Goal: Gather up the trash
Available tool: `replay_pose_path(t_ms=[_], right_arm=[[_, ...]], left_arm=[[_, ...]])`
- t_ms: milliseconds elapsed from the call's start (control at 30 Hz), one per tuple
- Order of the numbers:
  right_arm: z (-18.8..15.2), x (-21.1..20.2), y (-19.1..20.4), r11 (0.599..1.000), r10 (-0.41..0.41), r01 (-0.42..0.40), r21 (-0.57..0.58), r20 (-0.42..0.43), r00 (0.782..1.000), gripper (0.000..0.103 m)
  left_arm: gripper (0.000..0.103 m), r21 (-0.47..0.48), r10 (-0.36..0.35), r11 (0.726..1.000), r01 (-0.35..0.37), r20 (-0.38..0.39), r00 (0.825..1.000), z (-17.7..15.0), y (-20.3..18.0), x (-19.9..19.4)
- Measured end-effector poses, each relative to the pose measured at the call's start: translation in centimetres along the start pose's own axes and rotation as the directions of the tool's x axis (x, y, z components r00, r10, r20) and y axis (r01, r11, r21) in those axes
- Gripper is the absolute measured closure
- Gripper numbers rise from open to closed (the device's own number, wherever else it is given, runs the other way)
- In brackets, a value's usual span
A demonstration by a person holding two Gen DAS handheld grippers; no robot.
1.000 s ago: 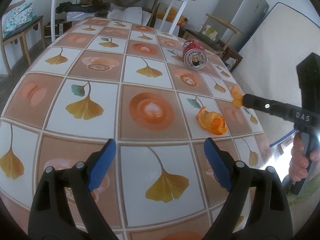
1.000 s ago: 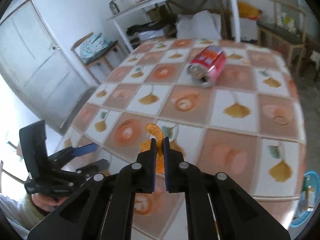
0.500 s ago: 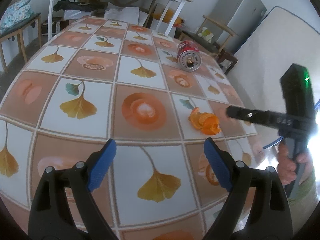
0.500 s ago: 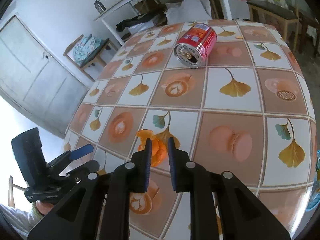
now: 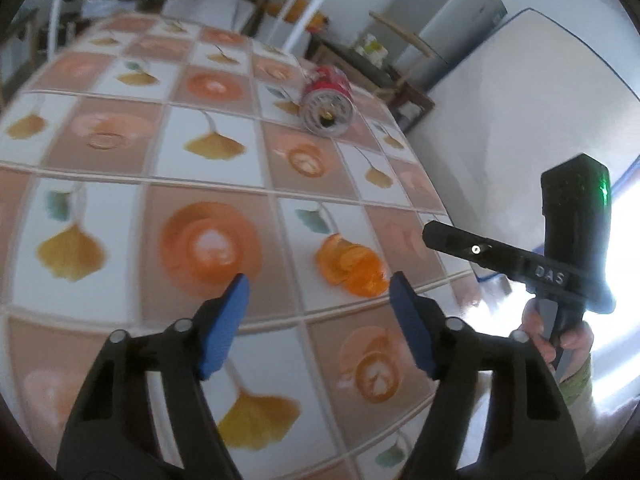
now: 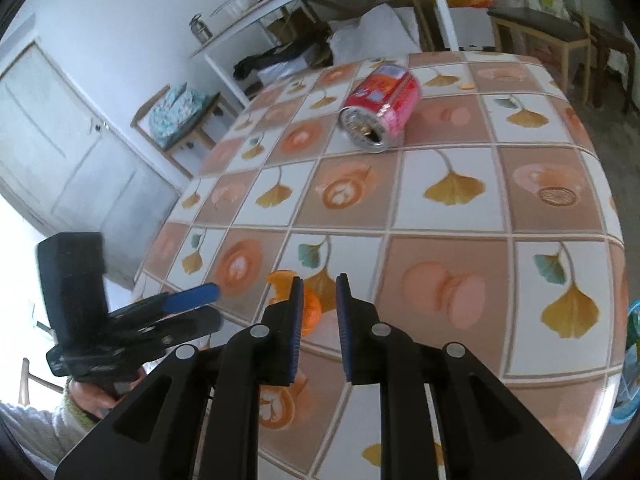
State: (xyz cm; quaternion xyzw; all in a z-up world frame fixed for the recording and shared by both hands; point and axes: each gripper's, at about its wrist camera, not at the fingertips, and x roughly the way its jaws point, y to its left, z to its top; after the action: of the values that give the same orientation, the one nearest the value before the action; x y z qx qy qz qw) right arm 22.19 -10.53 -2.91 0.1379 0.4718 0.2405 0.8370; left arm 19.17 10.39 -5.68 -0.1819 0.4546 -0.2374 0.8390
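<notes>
Orange peel [image 5: 350, 266] lies on the patterned tablecloth near the table's edge. My left gripper [image 5: 320, 294] hovers just short of it with its blue pads [image 5: 236, 300] still apart and its jaws closing; nothing is pressed between them. My right gripper [image 6: 319, 286] stands narrowly open just above the peel [image 6: 311, 309], with no grip on it. A red drink can [image 5: 328, 100] lies on its side farther back, also visible as the can [image 6: 380, 104] in the right wrist view. Each view shows the other gripper: the right gripper [image 5: 430, 234] and the left gripper [image 6: 218, 306].
The table edge [image 5: 452, 280] drops off just right of the peel. A blue-green container [image 6: 632, 360] sits below the table's right side. Chairs, a white shelf table [image 6: 320, 0] and a door [image 6: 60, 152] stand around the table.
The left gripper swung toward the peel and its jaws narrowed. The right gripper's jaws parted slightly, and the orange bit seen at its tip is no longer there.
</notes>
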Motion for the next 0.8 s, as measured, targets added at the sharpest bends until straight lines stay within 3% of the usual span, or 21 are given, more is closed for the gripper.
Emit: replay_pose_path(t_ms=[133,400,533,667,800], right_arm=[[-0.5,-0.4,-1.4,0.999,0.007,-0.007,0.041,-0.003,1.000,0.086],[-1.5,-0.3,-3.0,0.997,0.013,-0.013,0.076,-0.001,1.000,0.086],[-1.6,-0.4,-3.4,0.996,0.019,-0.019,0.083,0.007,1.000,0.086],[-1.8,-0.6,-3.5,0.996,0.013,-0.014,0.083,0.014,1.000,0.086],[-2.0,-1.3,-3.7,0.996,0.000,-0.002,0.091,0.025,1.000,0.086]], left_arm=[[0.048,0.011,-0.004,1.000,0.004,-0.058,0.998,1.1,-0.2,2.7],[0.069,0.083,0.025,0.996,-0.016,-0.104,0.994,1.2,-2.1,4.5],[0.075,0.145,0.089,0.987,-0.074,-0.104,0.991,0.5,-3.6,4.9],[0.091,0.141,0.122,0.984,-0.107,-0.102,0.987,0.1,-4.0,5.2],[0.097,0.124,0.130,0.985,-0.118,-0.092,0.987,0.0,-3.9,5.2]])
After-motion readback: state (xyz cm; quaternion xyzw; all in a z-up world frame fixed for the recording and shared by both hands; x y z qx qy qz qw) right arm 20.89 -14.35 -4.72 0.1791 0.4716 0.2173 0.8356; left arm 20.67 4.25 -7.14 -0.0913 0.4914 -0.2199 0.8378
